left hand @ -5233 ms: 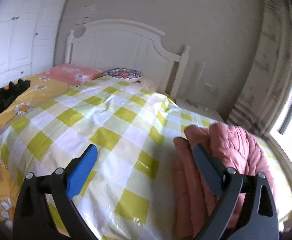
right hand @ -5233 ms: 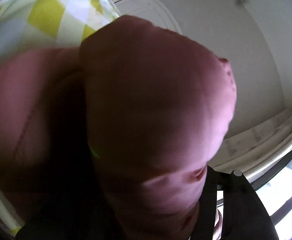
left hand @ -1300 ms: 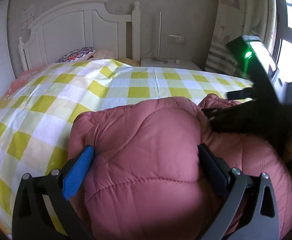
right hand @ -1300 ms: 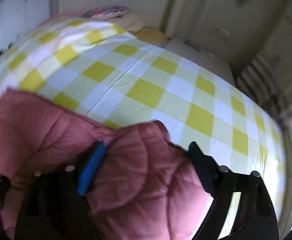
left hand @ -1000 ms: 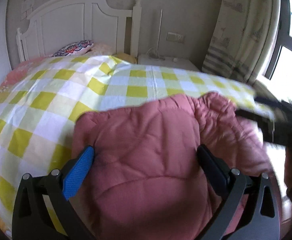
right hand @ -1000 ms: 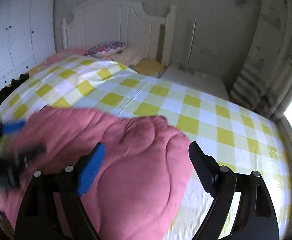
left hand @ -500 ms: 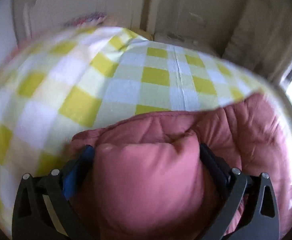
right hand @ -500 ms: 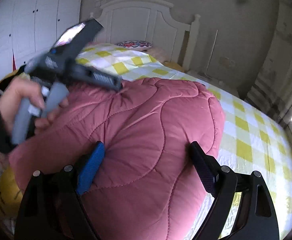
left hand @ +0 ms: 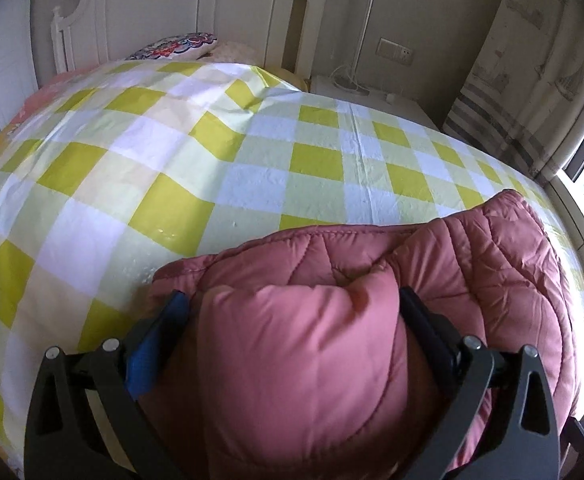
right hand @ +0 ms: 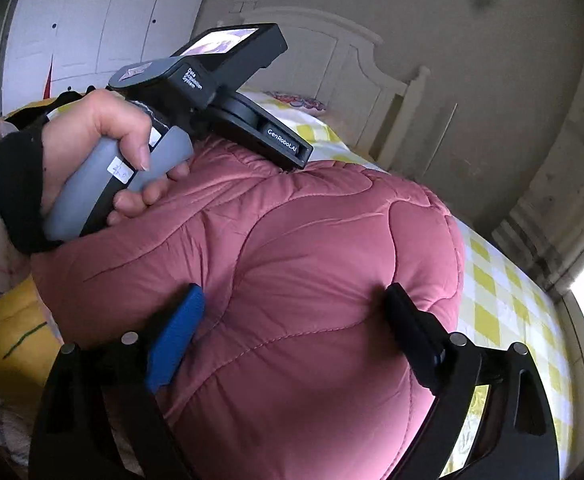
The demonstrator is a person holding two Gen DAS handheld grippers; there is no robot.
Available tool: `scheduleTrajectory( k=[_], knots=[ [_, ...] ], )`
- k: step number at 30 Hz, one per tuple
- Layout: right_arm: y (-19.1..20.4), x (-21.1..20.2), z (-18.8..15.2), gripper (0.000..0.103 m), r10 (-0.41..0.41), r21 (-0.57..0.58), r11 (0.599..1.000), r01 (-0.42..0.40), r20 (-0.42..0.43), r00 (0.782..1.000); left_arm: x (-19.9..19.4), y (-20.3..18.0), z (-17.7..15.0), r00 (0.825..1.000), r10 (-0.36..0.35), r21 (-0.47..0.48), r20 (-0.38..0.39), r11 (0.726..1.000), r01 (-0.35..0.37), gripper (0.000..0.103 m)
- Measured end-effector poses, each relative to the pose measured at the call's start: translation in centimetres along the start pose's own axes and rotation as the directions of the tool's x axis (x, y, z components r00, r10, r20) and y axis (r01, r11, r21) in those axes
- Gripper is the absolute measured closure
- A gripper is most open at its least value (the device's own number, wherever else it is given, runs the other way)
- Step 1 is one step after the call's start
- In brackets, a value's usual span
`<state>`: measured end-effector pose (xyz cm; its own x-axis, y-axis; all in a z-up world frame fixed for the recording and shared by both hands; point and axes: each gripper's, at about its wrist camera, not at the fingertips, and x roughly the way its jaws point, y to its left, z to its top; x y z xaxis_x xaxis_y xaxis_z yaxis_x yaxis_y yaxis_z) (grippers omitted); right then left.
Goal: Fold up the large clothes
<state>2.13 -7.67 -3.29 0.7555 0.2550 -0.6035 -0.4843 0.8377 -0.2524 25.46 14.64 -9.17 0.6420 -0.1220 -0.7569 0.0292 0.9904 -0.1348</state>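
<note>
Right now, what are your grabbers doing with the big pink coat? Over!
Left gripper open wide, fingers either side of a puffy fold of the pink coat. Right gripper open, pressed into it. Coat bunched on the checkered bedspread. Nothing in the way. Over.

You see a dusty-pink quilted padded jacket on a yellow, white and pale-green checked bed cover. Your black left tongs and right tongs each carry one blue pad. The headboard is white.
</note>
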Motion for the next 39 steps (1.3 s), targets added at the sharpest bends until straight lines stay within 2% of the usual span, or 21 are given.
scheduleTrajectory(
  k=[5,8,9,10,12,15,17,19,21,22,23,25,28,29,32,34,35,36,37,38,39],
  knots=[
    [-0.6,-0.5,0.2,0.013,0.021,0.029,0.999,-0.021,-0.001,1.000,-0.1,0.2,0.1,1.000,-0.012,-0.007,0.002,1.000,0.012,0.002],
    [-3.9,-1.8,0.5,0.010,0.149,0.132,0.980,-0.150,0.014,0.989,-0.8,0.9,0.2,0.998,-0.063,-0.031,-0.003,0.998,0.063,0.002],
    [-5.8,-2.6,0.3,0.010,0.189,0.209,0.959,-0.193,0.041,0.981,-1.5,1.3,0.2,0.996,-0.091,-0.055,0.003,0.994,0.091,0.002],
    [-7.3,-3.0,0.1,0.008,0.204,0.266,0.940,-0.213,0.060,0.977,-2.7,2.1,-0.1,0.989,-0.148,-0.096,0.025,0.984,0.150,0.002],
    [-11.5,-3.6,-1.1,0.006,0.229,0.443,0.861,-0.248,0.097,0.969,-5.3,4.0,-1.2,0.963,-0.255,-0.166,0.089,0.949,0.267,0.002],
    [-15.7,-2.3,-3.5,0.006,0.284,0.637,0.722,-0.271,0.083,0.955,-7.1,5.7,-3.0,0.941,-0.325,-0.206,0.095,0.918,0.338,0.002],
    [-17.3,-0.3,-5.5,0.006,0.390,0.744,0.590,-0.315,0.079,0.917,-7.0,6.4,-4.1,0.931,-0.360,-0.242,0.061,0.899,0.364,0.002],
    [-17.3,1.0,-6.5,0.006,0.457,0.776,0.528,-0.345,0.083,0.886,-6.4,6.9,-5.4,0.906,-0.422,-0.290,0.025,0.865,0.411,0.002],
    [-16.8,1.9,-6.9,0.006,0.497,0.780,0.501,-0.375,0.096,0.863,-5.7,7.2,-6.5,0.871,-0.491,-0.326,0.003,0.823,0.465,0.002],
    [-16.6,2.4,-7.0,0.006,0.528,0.783,0.472,-0.406,0.117,0.841,-5.4,7.2,-7.2,0.854,-0.521,-0.339,-0.003,0.804,0.489,0.002],
    [-16.5,2.8,-7.0,0.005,0.546,0.785,0.456,-0.418,0.124,0.829,-5.2,7.1,-7.6,0.846,-0.532,-0.340,-0.004,0.797,0.500,0.002],
    [-16.2,3.4,-7.2,0.004,0.561,0.789,0.444,-0.424,0.124,0.819,-4.8,6.9,-8.1,0.841,-0.541,-0.327,-0.004,0.796,0.510,0.002],
    [-15.5,4.2,-7.4,0.004,0.603,0.797,0.416,-0.437,0.118,0.789,-3.6,7.0,-9.0,0.817,-0.577,-0.348,-0.009,0.768,0.538,0.002],
    [-15.2,4.4,-7.4,0.004,0.608,0.795,0.417,-0.441,0.116,0.785,-3.7,6.9,-9.3,0.818,-0.575,-0.327,0.001,0.773,0.543,0.002],
    [-14.6,4.4,-6.9,0.004,0.594,0.768,0.459,-0.447,0.109,0.797,-3.8,6.1,-9.7,0.829,-0.559,-0.277,-0.015,0.799,0.534,0.002],
    [-14.0,4.5,-6.6,0.005,0.584,0.751,0.474,-0.459,0.123,0.803,-3.8,5.7,-9.7,0.827,-0.562,-0.280,-0.024,0.798,0.534,0.002],
    [-13.7,4.3,-6.4,0.008,0.573,0.739,0.487,-0.466,0.132,0.809,-3.7,5.5,-9.7,0.818,-0.574,-0.278,-0.030,0.791,0.545,0.004],
    [-13.5,3.9,-6.2,0.018,0.543,0.721,0.517,-0.462,0.141,0.828,-3.6,5.1,-9.6,0.802,-0.596,-0.276,-0.035,0.777,0.565,0.009],
    [-13.5,3.4,-5.9,0.021,0.514,0.703,0.547,-0.455,0.146,0.845,-3.9,4.6,-9.6,0.806,-0.591,-0.261,-0.030,0.783,0.565,0.018],
    [-13.7,2.9,-5.7,0.025,0.484,0.686,0.574,-0.447,0.156,0.861,-4.1,4.0,-9.4,0.811,-0.585,-0.240,-0.028,0.791,0.562,0.022],
    [-14.0,3.1,-5.3,0.028,0.457,0.675,0.594,-0.438,0.165,0.874,-4.2,3.7,-9.1,0.809,-0.588,-0.233,-0.027,0.790,0.567,0.032]
  ],
)
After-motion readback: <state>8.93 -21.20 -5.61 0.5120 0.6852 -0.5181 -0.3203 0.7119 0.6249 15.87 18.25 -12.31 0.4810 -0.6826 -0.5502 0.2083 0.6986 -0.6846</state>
